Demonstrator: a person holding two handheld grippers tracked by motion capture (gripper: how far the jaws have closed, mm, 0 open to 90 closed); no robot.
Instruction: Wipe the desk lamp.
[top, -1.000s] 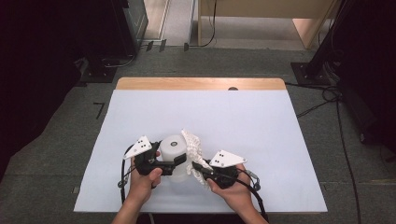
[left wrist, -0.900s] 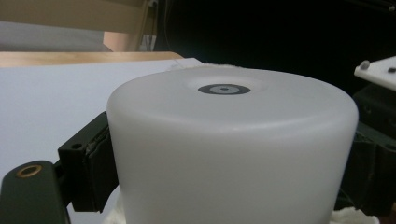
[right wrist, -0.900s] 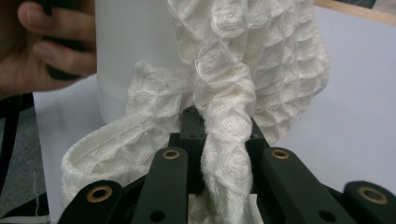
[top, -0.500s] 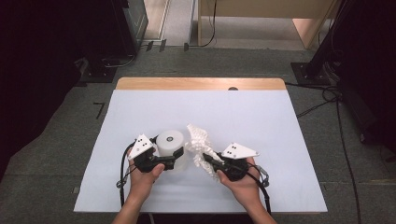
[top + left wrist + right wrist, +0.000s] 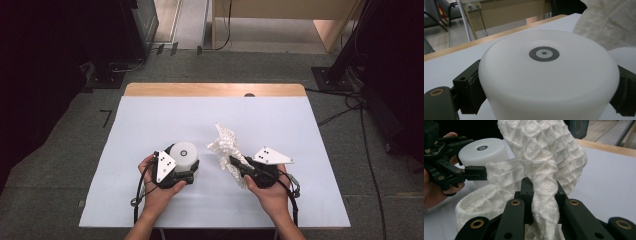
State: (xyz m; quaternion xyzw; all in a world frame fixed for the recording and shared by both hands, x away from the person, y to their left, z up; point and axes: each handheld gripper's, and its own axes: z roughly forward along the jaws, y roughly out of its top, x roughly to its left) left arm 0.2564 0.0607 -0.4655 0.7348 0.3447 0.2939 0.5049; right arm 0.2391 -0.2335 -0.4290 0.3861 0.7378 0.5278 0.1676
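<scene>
The white waffle-weave cloth (image 5: 227, 150) is bunched and pinched in the right gripper (image 5: 239, 165), whose jaws are nearly closed on a twisted fold of it; in the right gripper view the fabric (image 5: 544, 165) rises out from between the black jaws and billows upward, with a rolled hem drooping toward the table. From above, the cloth's long axis runs on a diagonal, from the pinched end near the right hand (image 5: 270, 192) up and away toward the middle of the table, so its free end stands off the surface and leans toward the centre. Just to the left of it, apart from the cloth, stands the white round container (image 5: 184, 152), upright with a small grey disc on its top; the left gripper (image 5: 187, 167) has its jaws spread wide around the container's wall, and in the left gripper view the pads (image 5: 475, 93) press against both sides of it (image 5: 549, 82), so it looks firmly held. The cloth lies to the right of the container, with its loose upper part nearer the container than the pinched part is, and the right hand is plainly the nearer one for bringing the fabric across to the container's side or top. Both sit on the pale blue table cover (image 5: 150, 120), toward the person's edge, with a wooden table edge (image 5: 200, 90) beyond.
</scene>
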